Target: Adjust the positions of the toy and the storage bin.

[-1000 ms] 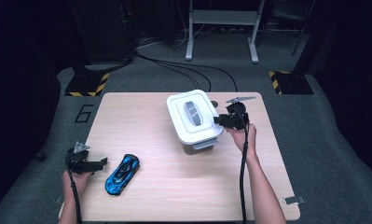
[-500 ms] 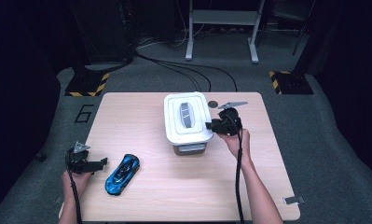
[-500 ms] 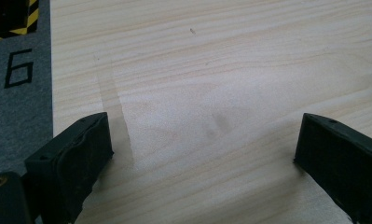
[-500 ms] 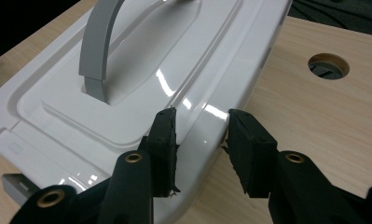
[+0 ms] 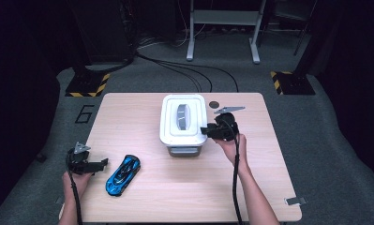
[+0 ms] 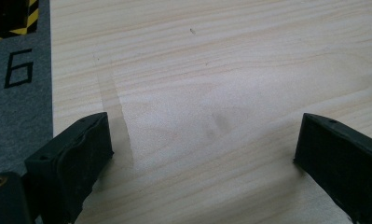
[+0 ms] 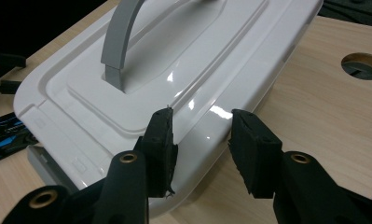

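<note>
— Where is the right hand-held gripper (image 5: 207, 131)?

— At the right rim of the white lidded box (image 5: 183, 123). Its jaws have just been opening a little; one is over the lid edge, one beside the wall, and the pads do not press.

— And the left hand-held gripper (image 5: 100, 164)?

— Wide open over bare surface (image 5: 175, 187), holding nothing (the blue toy car (image 5: 123, 174) lies just beside it).

— The box?

— Mid-surface, lid on, grey handle (image 5: 182, 115) up.

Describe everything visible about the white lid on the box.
The white lid is glossy plastic with rounded corners, a stepped raised centre and an arched grey handle. It lies flat on a grey box mid-table, overhanging it. The right claw straddles its rim, its jaws just opening, one pad on top and the other outside the edge.
</note>
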The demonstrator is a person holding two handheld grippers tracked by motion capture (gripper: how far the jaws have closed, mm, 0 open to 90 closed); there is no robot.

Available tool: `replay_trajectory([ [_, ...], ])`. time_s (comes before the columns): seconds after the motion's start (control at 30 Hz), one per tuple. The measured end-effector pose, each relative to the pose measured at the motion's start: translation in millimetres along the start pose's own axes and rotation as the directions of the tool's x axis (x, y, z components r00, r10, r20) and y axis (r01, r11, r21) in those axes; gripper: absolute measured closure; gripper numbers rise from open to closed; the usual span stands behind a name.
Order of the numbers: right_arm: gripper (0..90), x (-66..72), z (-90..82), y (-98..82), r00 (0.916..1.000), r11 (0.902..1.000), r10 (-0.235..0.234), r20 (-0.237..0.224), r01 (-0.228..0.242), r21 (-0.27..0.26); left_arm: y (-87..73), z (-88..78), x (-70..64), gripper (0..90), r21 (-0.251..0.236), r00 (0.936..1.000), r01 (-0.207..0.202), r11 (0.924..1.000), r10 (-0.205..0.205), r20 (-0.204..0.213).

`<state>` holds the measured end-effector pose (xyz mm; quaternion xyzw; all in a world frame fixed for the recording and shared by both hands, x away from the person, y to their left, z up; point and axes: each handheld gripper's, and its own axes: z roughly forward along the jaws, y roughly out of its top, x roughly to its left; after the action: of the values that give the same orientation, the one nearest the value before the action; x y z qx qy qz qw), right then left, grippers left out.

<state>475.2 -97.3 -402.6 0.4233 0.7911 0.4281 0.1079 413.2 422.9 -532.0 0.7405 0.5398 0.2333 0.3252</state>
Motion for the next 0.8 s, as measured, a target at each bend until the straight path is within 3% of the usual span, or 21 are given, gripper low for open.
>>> replay_trajectory([
  [0.43, 58.5, 23.2, 2.6, -4.8, 0.9960, 1.0000, -0.009, -0.089, 0.008, -0.003, 0.0, -0.1, -0.1, 4.0, 0.000, 1.0000, -0.001, 1.0000, 0.001, -0.001],
  [0.8, 58.0, 41.9, 13.1, -2.9, 0.9909, 0.9995, -0.030, -0.131, 0.030, -0.001, 0.0, -0.2, 0.0, 4.0, 0.000, 1.0000, -0.003, 1.0000, 0.003, -0.003],
])
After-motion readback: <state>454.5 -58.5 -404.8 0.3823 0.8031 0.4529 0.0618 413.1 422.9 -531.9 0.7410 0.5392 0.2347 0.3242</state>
